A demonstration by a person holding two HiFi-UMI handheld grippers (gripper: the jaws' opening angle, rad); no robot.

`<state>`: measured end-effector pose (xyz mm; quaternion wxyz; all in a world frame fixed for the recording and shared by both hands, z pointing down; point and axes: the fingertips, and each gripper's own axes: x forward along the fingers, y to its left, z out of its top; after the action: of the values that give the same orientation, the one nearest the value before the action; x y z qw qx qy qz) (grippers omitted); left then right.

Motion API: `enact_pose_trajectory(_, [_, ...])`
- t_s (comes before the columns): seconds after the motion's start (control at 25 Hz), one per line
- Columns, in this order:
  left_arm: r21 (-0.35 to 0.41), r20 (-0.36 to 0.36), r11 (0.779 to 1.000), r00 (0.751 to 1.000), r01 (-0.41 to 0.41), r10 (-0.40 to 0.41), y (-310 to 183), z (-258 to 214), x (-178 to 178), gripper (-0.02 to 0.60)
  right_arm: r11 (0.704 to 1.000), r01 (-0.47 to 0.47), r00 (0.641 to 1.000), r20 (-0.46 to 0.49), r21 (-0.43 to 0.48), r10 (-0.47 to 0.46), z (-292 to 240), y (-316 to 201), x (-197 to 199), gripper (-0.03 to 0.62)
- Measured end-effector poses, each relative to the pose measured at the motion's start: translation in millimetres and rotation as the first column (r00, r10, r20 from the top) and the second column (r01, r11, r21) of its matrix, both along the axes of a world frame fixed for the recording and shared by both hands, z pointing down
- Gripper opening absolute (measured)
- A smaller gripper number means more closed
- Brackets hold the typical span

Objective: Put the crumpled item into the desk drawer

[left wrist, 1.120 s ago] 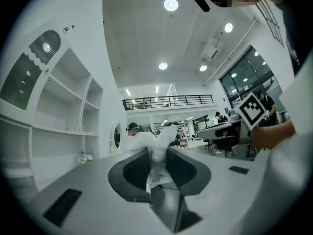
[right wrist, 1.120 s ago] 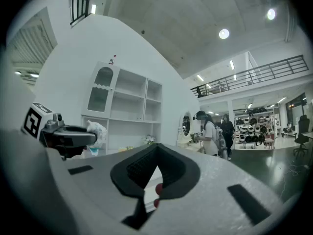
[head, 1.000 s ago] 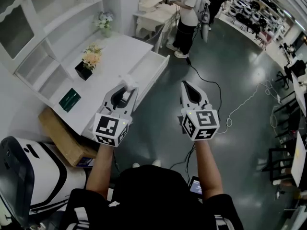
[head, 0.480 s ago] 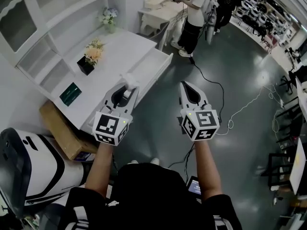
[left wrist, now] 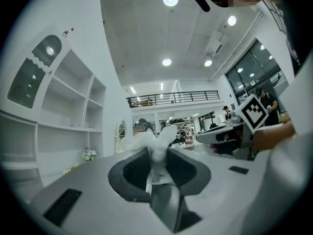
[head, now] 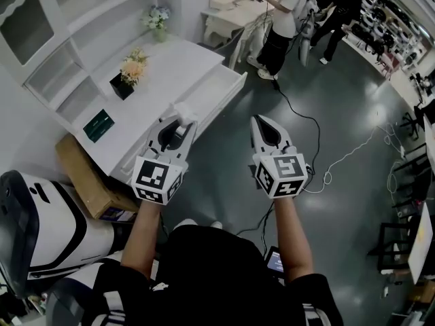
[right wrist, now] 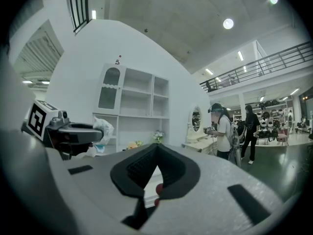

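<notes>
- Crumpled item [head: 185,110] is bound for the white table [head: 170,70], the largest thing near, which lies at 10 to 11 o'clock from the person in the head view.
- The table's drawer [head: 230,95] stands pulled out along its edge, at 12 o'clock. Its inside looks bare and ready to receive.
- The left tool [head: 177,119] points level toward 12 o'clock, and its tip appears at the drawer's near end. How high it sits above the drawer I cannot tell.
- The right tool [head: 258,122] hangs beside it at 3 o'clock over the dark floor. Its jaws are pressed together on nothing.
- The item itself, a small white wad [left wrist: 159,146], is pinched between the left tool's pads. Its loose top sticks out past the tips.
- Step in hand, as I judge it: the carry is near its end, with the wad held but not yet over the drawer's middle.
- The next move calls for easing the left tool on toward 12 o'clock and lowering it into the drawer. It should spread its jaws only once the wad is inside the walls, as light paper may cling or drift.
</notes>
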<state>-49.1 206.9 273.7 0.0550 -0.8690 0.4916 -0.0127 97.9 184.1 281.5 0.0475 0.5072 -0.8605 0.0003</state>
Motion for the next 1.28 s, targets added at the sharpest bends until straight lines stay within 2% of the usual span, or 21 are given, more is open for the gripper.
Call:
enact_pose_trajectory(0.36, [-0.001, 0.005, 1.000, 1.000, 0.012, -0.012, 1.3, 3.0, 18.7, 0.086, 1.000, 0.016, 1.000, 0.008, -0.008, -0.016, 6.9, 1.6, 18.3, -0.003])
enact_pose_trajectory(0.68, [0.001, 0.011, 1.000, 1.000, 0.023, -0.023, -7.6, 1.5, 19.2, 0.086, 0.999, 0.036, 0.999, 0.016, -0.003, -0.036, 4.6, -8.6, 16.7, -0.003])
enact_pose_trajectory(1.28, [-0.005, -0.001, 1.000, 1.000, 0.014, -0.014, -71.1, 5.9, 8.9, 0.086, 1.000, 0.030, 0.999, 0.017, -0.005, -0.030, 6.8, -69.4, 5.3, -0.003])
